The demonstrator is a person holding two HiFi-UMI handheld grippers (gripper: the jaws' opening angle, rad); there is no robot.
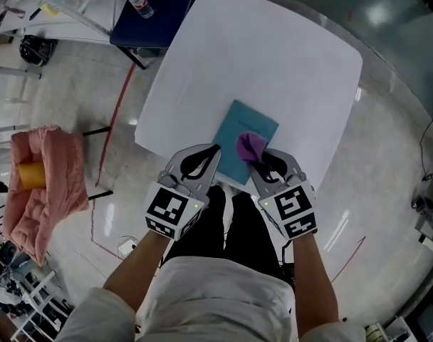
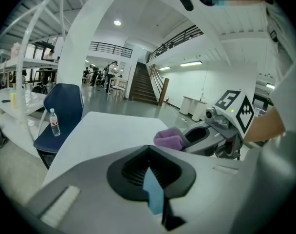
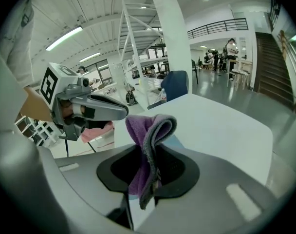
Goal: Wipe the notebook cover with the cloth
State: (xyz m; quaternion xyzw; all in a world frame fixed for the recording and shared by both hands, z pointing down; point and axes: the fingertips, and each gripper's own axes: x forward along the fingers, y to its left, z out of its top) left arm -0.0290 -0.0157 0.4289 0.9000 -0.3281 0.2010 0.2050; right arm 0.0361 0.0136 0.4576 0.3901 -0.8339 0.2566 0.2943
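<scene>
Teal notebook [image 1: 243,138]; purple cloth [image 1: 249,146]; white table [image 1: 273,70]

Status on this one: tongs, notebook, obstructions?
Left tongs shut on notebook edge. Right tongs shut on cloth, above the cover. Nothing else on the table.

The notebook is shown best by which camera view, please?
The head view: nearly all the teal notebook shows on the white table. The left gripper view shows only a blue sliver pinched in the left tool; in the right gripper view the purple cloth covers almost all of it.
</scene>
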